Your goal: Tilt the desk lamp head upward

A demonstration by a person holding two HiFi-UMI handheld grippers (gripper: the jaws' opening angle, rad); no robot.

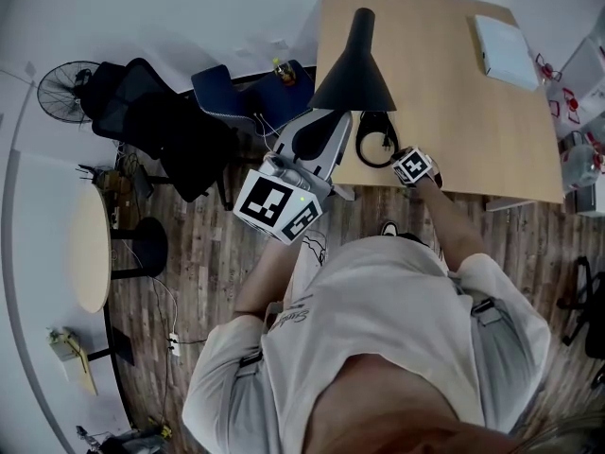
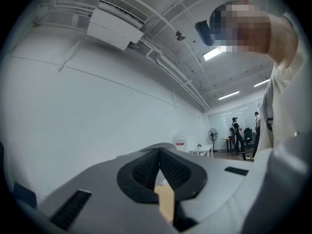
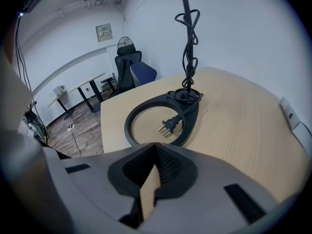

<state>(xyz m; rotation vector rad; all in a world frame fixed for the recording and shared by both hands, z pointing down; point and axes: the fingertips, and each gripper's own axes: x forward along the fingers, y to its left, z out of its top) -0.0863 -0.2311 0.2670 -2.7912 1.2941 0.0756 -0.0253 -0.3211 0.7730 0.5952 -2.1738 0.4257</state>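
Lamp head (image 1: pixel 354 64): black cone, seen from above just beyond the left gripper (image 2: pixel 159 150) tips, over the near-left corner of the table (image 1: pixel 444 112). Can't tell from the head view whether the two touch.

Lamp base (image 3: pixel 163 123): black open ring, flat on the table, straight ahead of the right gripper (image 3: pixel 155 145) jaws. Near them, not touching. Plug (image 3: pixel 168 126) lies inside the ring. Cord (image 3: pixel 187 38) is bundled in loops on the stem, which rises from the ring's far side, ahead of and above the right jaws.

Left jaws: together, nothing between them, aimed up at a white wall and ceiling. Air-conditioning unit (image 2: pixel 117 26) is high and to the left of them. Standing fan (image 2: pixel 213 134) and two people (image 2: pixel 236 130) are far off to their right.

Right jaws: together, nothing clamped, aimed low across the tabletop. In the head view this gripper sits at the table's near edge, just on the near side of the ring.

White flat box (image 1: pixel 506 50) sits at the table's far right, well apart from both pairs of jaws.

Off the table, left of the left jaws: black office chairs (image 1: pixel 151 121), blue chair (image 1: pixel 227 93), floor fan (image 1: pixel 64 91) and round side table (image 1: pixel 90 249), all on a wood floor.
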